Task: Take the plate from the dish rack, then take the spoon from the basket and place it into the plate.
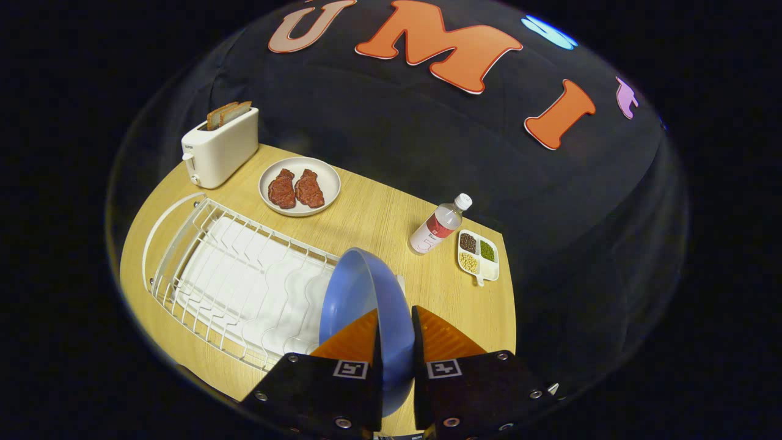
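- Bottom centre: the gripper [396,333] has both fingers clamped on the rim of a blue plate [360,293], held on edge.
- The plate sits just right of the white dish rack [238,275], likely lifted clear.

A light wooden counter [379,214] with a straight grain stands in front of a black cloth wall [379,134]. The cloth hangs smooth behind it and goes dark to the sides. The light seems to come from above, making the wood look bright and warm.
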{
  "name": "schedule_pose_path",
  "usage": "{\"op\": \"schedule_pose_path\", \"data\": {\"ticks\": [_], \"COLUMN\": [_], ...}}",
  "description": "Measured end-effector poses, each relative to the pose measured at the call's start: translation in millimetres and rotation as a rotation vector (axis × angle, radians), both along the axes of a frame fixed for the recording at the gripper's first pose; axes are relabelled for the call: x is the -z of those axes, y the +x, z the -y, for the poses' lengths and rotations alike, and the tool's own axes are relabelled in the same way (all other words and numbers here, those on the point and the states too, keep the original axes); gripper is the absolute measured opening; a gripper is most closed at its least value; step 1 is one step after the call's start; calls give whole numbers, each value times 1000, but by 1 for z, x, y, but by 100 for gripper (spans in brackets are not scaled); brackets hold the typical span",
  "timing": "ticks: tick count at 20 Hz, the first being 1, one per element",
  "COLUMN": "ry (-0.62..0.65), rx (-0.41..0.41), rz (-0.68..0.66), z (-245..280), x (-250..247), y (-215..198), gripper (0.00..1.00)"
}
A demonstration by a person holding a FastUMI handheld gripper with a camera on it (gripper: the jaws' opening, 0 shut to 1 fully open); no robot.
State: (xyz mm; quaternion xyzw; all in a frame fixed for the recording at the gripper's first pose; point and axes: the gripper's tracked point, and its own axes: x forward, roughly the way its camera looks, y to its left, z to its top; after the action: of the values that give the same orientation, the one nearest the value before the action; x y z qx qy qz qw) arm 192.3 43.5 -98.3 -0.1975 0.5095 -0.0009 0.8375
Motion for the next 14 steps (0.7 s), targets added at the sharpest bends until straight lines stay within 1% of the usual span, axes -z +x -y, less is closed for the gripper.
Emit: {"op": "schedule_pose_path", "data": {"ticks": [3, 6, 12, 14], "ry": [57, 104, 172, 226], "rx": [-8, -33, -92, -114], "rz": [38, 57, 39, 24], "z": [2, 3, 2, -6], "x": [-19, -30, -16, -8], "y": [-14, -36, -98, -120], "gripper": [20, 21, 21, 21]}}
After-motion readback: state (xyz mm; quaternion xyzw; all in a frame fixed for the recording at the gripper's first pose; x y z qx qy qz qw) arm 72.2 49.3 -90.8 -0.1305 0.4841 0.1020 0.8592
